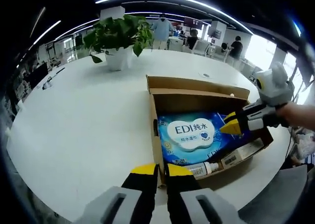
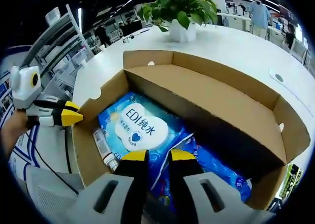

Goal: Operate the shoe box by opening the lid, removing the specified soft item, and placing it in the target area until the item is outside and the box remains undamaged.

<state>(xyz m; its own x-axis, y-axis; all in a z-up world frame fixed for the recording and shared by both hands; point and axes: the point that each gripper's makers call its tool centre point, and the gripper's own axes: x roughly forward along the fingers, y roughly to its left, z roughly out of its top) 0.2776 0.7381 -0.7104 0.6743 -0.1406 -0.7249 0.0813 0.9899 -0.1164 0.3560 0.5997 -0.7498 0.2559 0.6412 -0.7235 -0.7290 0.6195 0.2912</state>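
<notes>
At the bottom of the right gripper view, the right gripper (image 2: 153,156) has its yellow-tipped black jaws inside the open brown cardboard shoe box (image 2: 206,93), nearly together over the edge of the blue soft pack of wet wipes (image 2: 142,128); whether they pinch it I cannot tell. The pack lies flat on the box floor at frame centre, a small white bottle (image 2: 103,147) beside it at its left. In the left gripper view, the left gripper (image 1: 162,171) sits at bottom centre, jaws almost shut at the box's near wall. A potted green plant (image 1: 118,39) stands upper left on the round white table (image 1: 78,120).
</notes>
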